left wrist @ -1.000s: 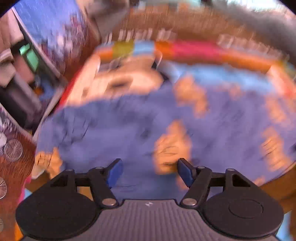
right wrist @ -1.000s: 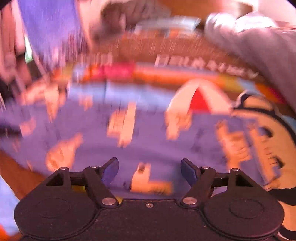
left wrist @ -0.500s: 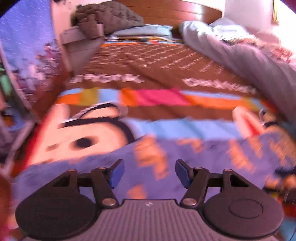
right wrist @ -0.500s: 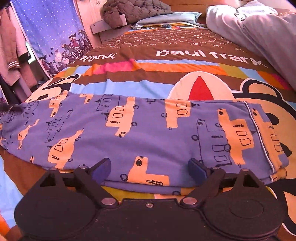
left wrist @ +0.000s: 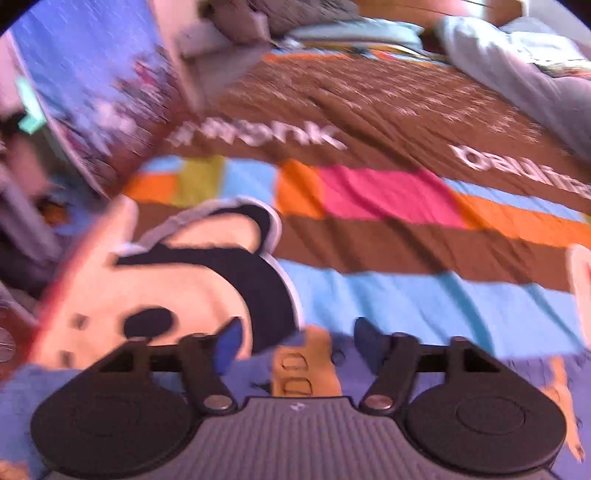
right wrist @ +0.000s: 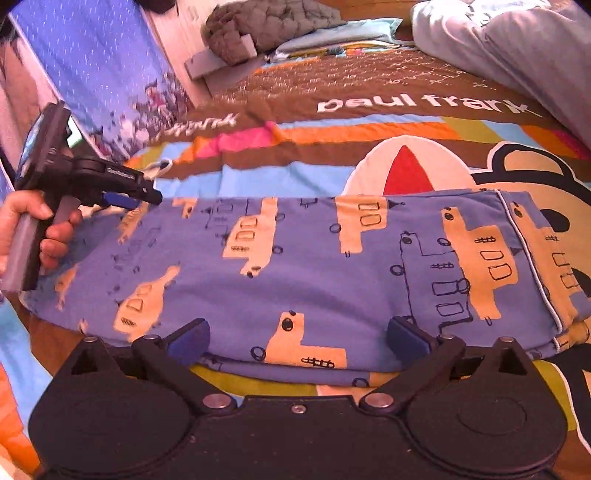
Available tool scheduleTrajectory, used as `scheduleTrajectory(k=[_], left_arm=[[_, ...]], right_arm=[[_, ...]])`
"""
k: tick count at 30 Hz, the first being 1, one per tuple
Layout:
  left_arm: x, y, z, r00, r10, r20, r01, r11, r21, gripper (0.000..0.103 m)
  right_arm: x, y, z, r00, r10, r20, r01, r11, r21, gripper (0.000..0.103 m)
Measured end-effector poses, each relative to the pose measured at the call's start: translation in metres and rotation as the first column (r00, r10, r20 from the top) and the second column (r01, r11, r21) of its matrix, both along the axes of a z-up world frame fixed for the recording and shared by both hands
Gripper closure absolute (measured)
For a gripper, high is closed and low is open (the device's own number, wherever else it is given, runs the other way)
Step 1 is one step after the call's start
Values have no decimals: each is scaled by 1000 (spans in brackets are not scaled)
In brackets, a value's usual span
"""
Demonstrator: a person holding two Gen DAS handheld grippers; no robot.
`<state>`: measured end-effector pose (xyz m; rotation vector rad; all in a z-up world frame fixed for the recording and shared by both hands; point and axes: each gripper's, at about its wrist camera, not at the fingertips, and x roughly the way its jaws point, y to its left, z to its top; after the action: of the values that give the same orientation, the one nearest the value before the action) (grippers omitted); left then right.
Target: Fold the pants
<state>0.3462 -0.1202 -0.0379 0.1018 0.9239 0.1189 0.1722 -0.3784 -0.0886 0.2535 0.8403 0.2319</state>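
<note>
The pants are laid folded lengthwise; further folds are judged outstanding. Left gripper and right gripper are opening, nothing held.

Blue pants with orange vehicle prints lie on a brown bedspread striped pink, orange, light blue

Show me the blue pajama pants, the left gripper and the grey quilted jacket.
blue pajama pants (right wrist: 317, 269): right wrist view, middle of the cloth.
left gripper (right wrist: 146, 194): right wrist view, at its fingertips.
grey quilted jacket (right wrist: 266, 26): right wrist view, middle of the heap.
</note>
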Motion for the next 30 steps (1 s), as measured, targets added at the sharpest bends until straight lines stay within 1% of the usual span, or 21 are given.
scheduleTrajectory(k=[2,3,4,5,7,9,10,11,12,13,15,16,18,19,21,23,24,25,26,28,30], left_arm=[[-6,-16,8,999,-31,19,31,999,-33,23],[-10,-28,11,998,-53,16,54,997,-58,18],[-13,-41,13,997,-73,11,74,994,-75,16],[-18,-59,14,995,-97,6,97,991,-89,15],[-25,-94,11,988,-155,-13,153,981,-118,14],[-28,-135,7,976,-211,-44,202,967,-157,13],[-30,-157,7,971,-229,-66,213,959,-188,13],[-31,-174,8,966,-243,-85,218,948,-230,13],[-32,-191,8,961,-257,-104,219,933,-284,13],[-31,-209,9,955,-271,-123,217,917,-334,14],[-26,-240,10,938,-310,-154,229,889,-396,14],[-23,-256,9,923,-343,-174,247,876,-415,14],[-20,-289,5,875,-425,-230,299,850,-434,17],[-20,-301,2,859,-446,-252,314,847,-429,18],[-22,-323,-1,833,-465,-301,331,853,-402,20],[-25,-338,-4,809,-477,-343,346,858,-379,20],[-27,-345,-4,799,-484,-358,358,860,-363,21],[-29,-350,-4,794,-488,-363,368,861,-352,21],[-31,-355,-3,791,-490,-366,378,862,-338,21],[-34,-363,-2,788,-490,-372,391,866,-311,21],[-37,-366,1,784,-491,-380,399,867,-296,21]], right_arm=[[-15,-21,8,991,-113,78,106,991,87,2],[-26,-37,12,975,-190,115,172,973,155,1],[-36,-55,13,957,-262,128,229,947,226,1],[-46,-73,12,936,-331,117,285,912,293,1],[-66,-112,3,886,-464,28,417,821,389,1],[-80,-142,-10,843,-534,-71,505,736,450,2],[-87,-158,-19,825,-555,-108,524,680,513,4],[-92,-170,-26,815,-565,-132,524,619,585,4],[-94,-179,-33,813,-564,-148,515,575,636,4],[-94,-186,-37,823,-547,-156,497,559,663,4],[-93,-190,-39,841,-521,-145,471,572,672,5],[-94,-188,-39,844,-520,-133,463,580,670,6],[-91,-186,-38,841,-528,-122,474,609,636,10],[-88,-184,-37,836,-535,-122,487,619,616,14],[-82,-180,-36,822,-555,-130,515,627,584,22],[-77,-179,-38,809,-571,-140,538,622,569,30],[-75,-179,-40,798,-585,-146,552,613,565,38],[-75,-181,-40,789,-596,-151,565,607,559,48],[-71,-181,-42,778,-608,-158,581,601,549,55],[-66,-179,-45,761,-623,-180,611,596,521,78],[-66,-179,-46,753,-630,-190,626,594,506,87]])
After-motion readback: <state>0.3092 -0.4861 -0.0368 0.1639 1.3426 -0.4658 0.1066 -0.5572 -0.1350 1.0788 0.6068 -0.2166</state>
